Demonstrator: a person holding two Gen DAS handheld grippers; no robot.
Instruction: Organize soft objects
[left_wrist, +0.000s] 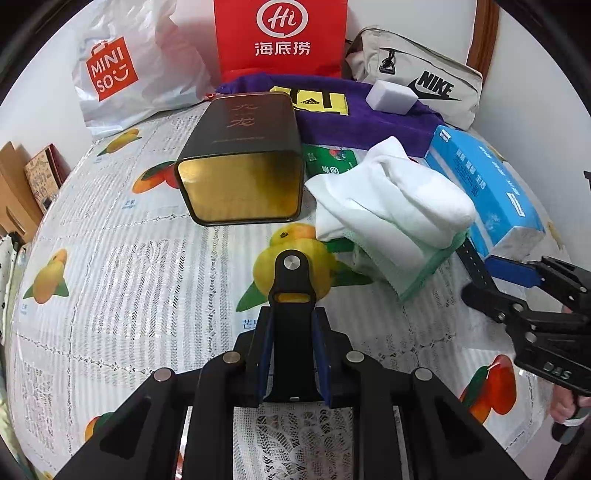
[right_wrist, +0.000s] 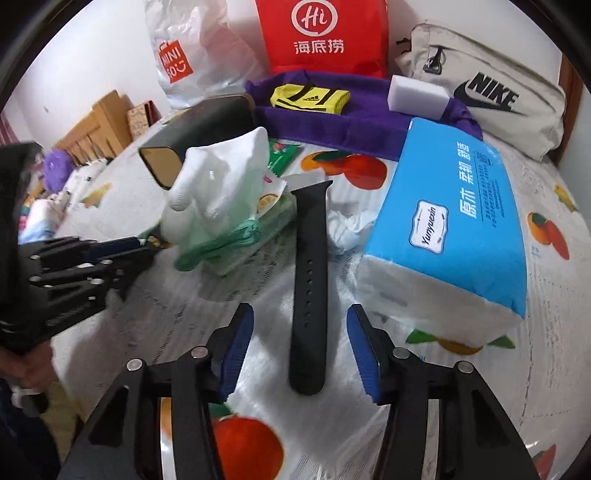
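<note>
Left gripper (left_wrist: 291, 354) pinches a short black strap piece (left_wrist: 291, 284); right gripper (right_wrist: 300, 350), spread, straddles the long black strap (right_wrist: 309, 280) beside the tissue pack (right_wrist: 454, 221).

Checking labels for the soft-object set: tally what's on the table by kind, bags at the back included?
Watch strap halves: 2, buckle strap in left gripper, holed strap between open right gripper fingers
Bags: 3, Miniso, red, Nike
Cloths/towels: 3, purple, white, green
Tissue pack: 1
Sponge block: 1
Tin: 1
Yellow item: 1
Total: 12
</note>
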